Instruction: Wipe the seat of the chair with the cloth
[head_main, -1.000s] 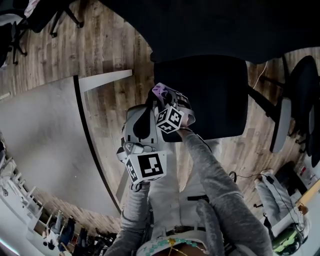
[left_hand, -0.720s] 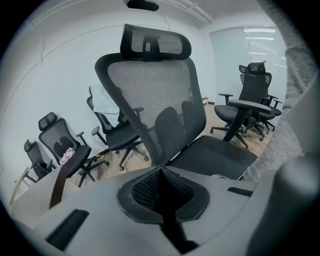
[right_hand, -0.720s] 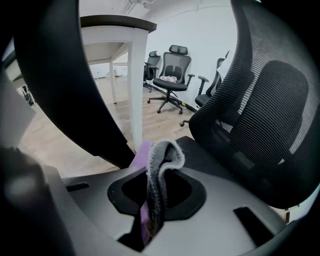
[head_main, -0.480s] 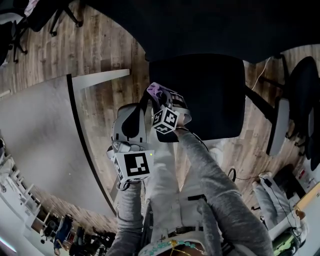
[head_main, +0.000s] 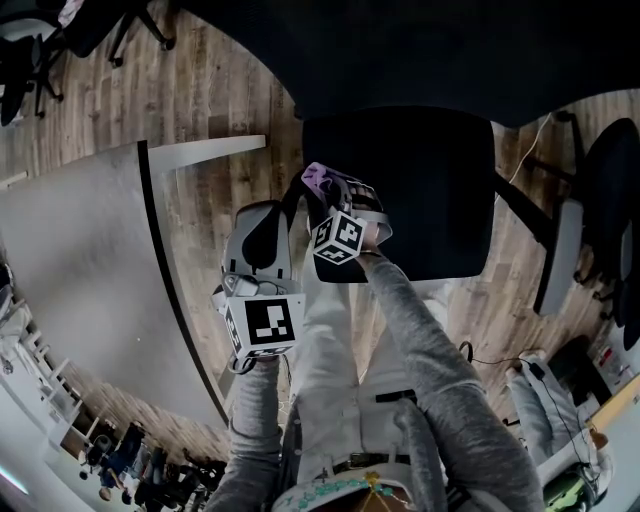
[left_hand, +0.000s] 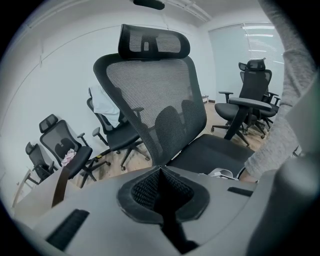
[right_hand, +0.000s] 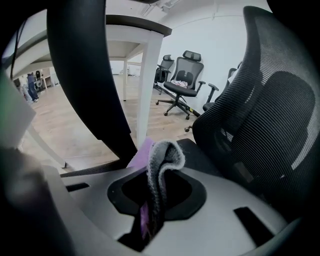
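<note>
The black chair seat (head_main: 430, 190) lies just ahead of me, with its mesh backrest (left_hand: 155, 105) rising beyond. My right gripper (head_main: 322, 192) is shut on a grey and purple cloth (right_hand: 159, 165) and hovers at the seat's near left edge; the cloth (head_main: 322, 181) sticks up out of the jaws. My left gripper (head_main: 262, 228) is held beside it to the left, over the floor, shut with nothing between its jaws. In the left gripper view the closed jaws (left_hand: 161, 190) point at the seat (left_hand: 215, 155) and backrest.
A grey table (head_main: 90, 260) with a white leg (right_hand: 140, 95) stands to the left. Other black office chairs (left_hand: 250, 105) stand to the right and behind (right_hand: 181, 82). Wooden floor (head_main: 220, 110) surrounds the chair. My legs are below the grippers.
Both grippers drifted slightly left and back between frames; the right one stays at the seat's near left edge holding the cloth.
</note>
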